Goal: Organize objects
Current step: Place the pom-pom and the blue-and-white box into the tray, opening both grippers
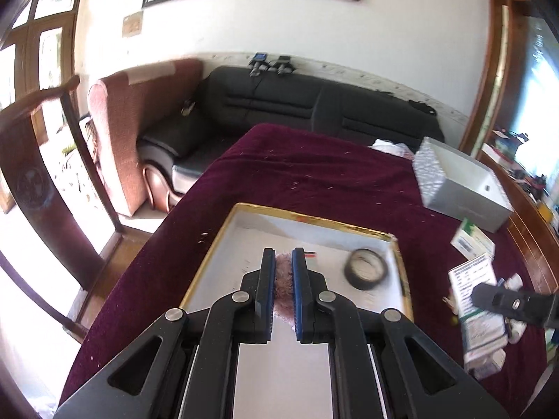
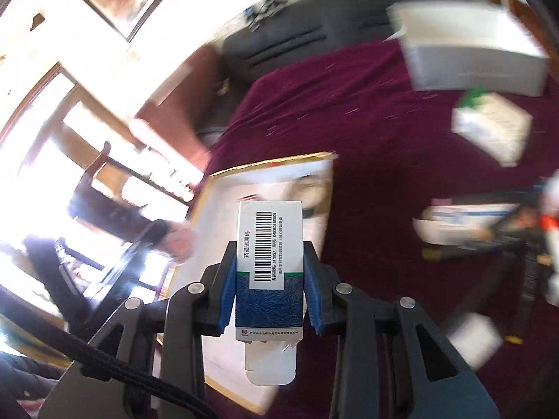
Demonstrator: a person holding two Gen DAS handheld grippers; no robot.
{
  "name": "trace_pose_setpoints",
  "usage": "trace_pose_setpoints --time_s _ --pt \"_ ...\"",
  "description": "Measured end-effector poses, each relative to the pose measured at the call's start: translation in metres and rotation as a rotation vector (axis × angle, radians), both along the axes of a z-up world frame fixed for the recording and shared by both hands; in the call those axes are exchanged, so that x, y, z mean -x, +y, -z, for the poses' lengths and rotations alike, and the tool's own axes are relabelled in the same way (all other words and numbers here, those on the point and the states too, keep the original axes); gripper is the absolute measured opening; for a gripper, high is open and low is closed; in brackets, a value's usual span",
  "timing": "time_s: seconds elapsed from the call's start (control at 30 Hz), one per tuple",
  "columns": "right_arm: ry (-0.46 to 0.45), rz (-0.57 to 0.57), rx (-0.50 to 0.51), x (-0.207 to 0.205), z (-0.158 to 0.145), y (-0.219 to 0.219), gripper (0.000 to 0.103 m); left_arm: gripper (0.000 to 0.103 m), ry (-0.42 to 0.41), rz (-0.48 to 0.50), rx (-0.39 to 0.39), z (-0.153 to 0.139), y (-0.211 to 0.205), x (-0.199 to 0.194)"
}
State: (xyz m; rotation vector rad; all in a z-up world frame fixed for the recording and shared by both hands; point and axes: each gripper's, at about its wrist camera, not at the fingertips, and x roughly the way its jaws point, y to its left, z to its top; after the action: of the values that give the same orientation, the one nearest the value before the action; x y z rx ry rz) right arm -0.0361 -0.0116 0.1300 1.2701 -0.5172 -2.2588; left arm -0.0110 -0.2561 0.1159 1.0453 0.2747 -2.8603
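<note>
Blue-and-white medicine box (image 2: pixel 269 272) sits clamped in the right gripper (image 2: pixel 269 251), long axis running fwd along the fingers, barcode up, open flap end toward the camera. Gold-rimmed tray (image 2: pixel 213 188) lies just ahead and below, so R is nearer for a drop, I'd judge. Left gripper (image 1: pixel 283 258) over the tray (image 1: pixel 223 223), pinching a pinkish fuzzy item (image 1: pixel 283 279); tape roll (image 1: pixel 365 268) to its right.

right gripper (image 2: pixel 269 272) clamped on medicine box (image 2: pixel 269 265), barcode label up, bottom flap open, held over gold-rimmed tray (image 2: pixel 209 188) on maroon tablecloth (image 2: pixel 377 139), white box (image 2: pixel 471 52) far right, green-white carton (image 2: pixel 489 125) nearer, background motion-blurred
</note>
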Motion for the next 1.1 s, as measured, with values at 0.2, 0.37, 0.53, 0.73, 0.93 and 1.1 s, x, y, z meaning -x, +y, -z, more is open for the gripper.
trace_pose_setpoints --time_s 0.2,0.37,0.53,0.73,0.93,1.1 --pt "-0.086 -0.027 -0.081 0.057 0.044 -0.075 0.032 0.007 -0.129 -0.014 -0.002 0.043 -0.021 0.057" --pt "-0.108 -0.006 -0.152 0.087 0.069 -0.098 0.032 0.007 -0.167 -0.014 0.026 0.063 -0.021 0.084" --pt "-0.095 -0.011 -0.215 0.098 0.082 -0.111 0.032 0.009 -0.178 -0.033 0.066 0.074 -0.022 0.095" --pt "-0.061 -0.016 -0.286 0.099 0.085 -0.119 0.044 0.029 -0.173 -0.051 0.081 0.072 -0.027 0.094" --pt "0.040 -0.007 -0.314 0.077 0.054 -0.108 0.048 0.038 -0.148 -0.053 0.084 0.056 -0.025 0.077" --pt "0.204 0.009 -0.307 0.027 0.016 -0.077 0.067 0.039 -0.119 -0.051 0.151 0.024 -0.013 0.044"
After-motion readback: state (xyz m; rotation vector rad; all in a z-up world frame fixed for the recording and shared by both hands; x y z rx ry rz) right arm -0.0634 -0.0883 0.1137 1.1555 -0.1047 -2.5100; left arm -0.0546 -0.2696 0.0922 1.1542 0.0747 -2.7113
